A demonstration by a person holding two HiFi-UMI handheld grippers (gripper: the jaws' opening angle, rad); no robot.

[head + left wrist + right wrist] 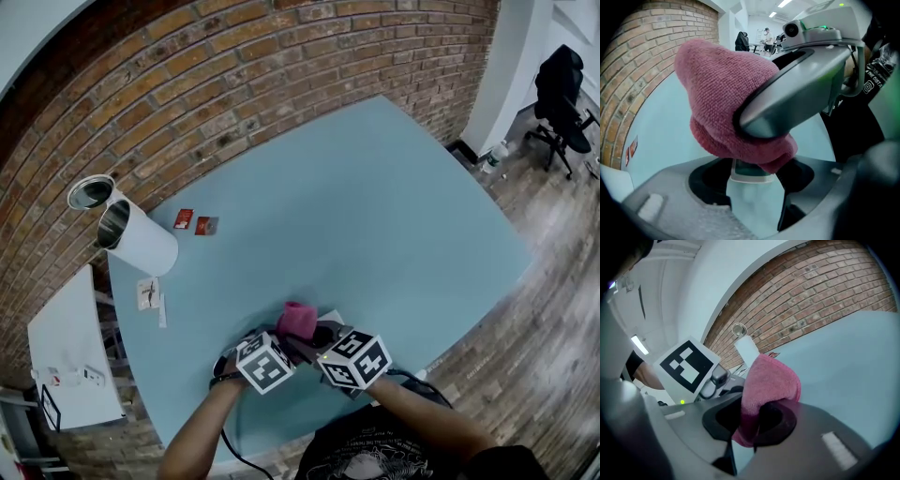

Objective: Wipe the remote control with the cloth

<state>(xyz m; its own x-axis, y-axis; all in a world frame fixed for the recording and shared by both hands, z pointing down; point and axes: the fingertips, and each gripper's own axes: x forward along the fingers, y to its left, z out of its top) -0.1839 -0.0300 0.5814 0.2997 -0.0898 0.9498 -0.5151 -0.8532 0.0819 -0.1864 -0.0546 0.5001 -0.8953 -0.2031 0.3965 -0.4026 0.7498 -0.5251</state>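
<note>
Right gripper [757, 422] jaws pinch the cloth [771, 380] tight. Left gripper [752, 180] jaws, narrowly apart, clamp the remote [752, 199], whose far end touches the cloth.

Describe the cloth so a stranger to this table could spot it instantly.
On the pale blue table by the brick wall, look at the near edge where both grippers meet. The cloth is bunched in the right gripper, the only pink, fuzzy thing there.
</note>
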